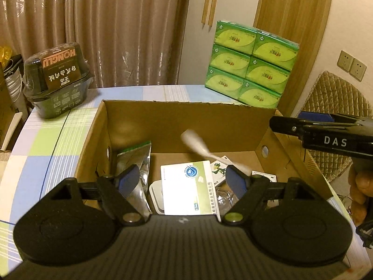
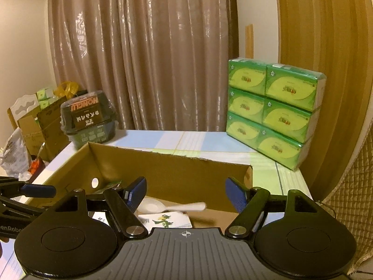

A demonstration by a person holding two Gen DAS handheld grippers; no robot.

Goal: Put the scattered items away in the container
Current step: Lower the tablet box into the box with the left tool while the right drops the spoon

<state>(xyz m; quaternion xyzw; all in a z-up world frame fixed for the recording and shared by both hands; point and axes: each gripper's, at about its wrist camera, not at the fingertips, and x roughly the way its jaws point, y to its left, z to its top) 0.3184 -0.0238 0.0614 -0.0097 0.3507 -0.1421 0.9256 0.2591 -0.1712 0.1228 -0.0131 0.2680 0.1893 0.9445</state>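
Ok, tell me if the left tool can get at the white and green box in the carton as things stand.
Probably yes. The left tool is open right above the white and green box, which lies on top inside the cardboard carton. Only the blurred white spoon crosses the space above it.

Checked tablecloth table (image 1: 46, 140) carries cardboard box (image 1: 186, 119), dark food tub (image 1: 58, 81), green tissue packs (image 1: 251, 60).

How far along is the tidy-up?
Mostly done: the cardboard box already holds a foil pouch, a white-green carton and a dragon-print card. In hand: nothing; the left gripper and right gripper are open, a white spoon blurred mid-drop. Left: no loose items visible beside the box.
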